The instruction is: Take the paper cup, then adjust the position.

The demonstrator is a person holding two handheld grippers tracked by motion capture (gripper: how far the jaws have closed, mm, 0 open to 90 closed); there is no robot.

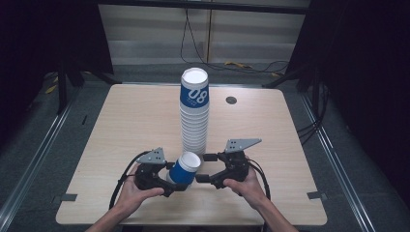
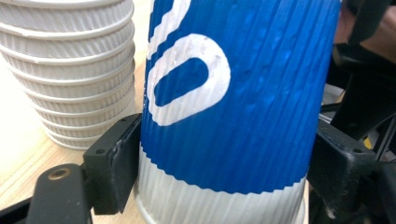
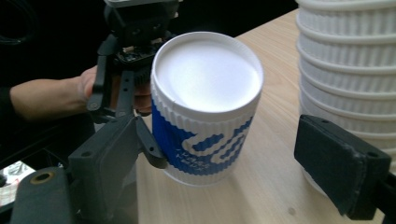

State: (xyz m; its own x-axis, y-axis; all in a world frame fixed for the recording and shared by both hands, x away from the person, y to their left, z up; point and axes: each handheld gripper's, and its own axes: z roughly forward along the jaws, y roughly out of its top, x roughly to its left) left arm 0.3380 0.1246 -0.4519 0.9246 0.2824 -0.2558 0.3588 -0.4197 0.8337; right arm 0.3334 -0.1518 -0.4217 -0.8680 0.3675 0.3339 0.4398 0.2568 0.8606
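Left gripper: held low at the table's near edge, pointing right, jaws clamped on a blue-and-white ribbed cup. Cup: lifted just near of the tall cup stack, long axis tilted, flat white end angled up and toward the right. Right gripper: pointing left at the cup, jaws spread wide, nothing gripped.
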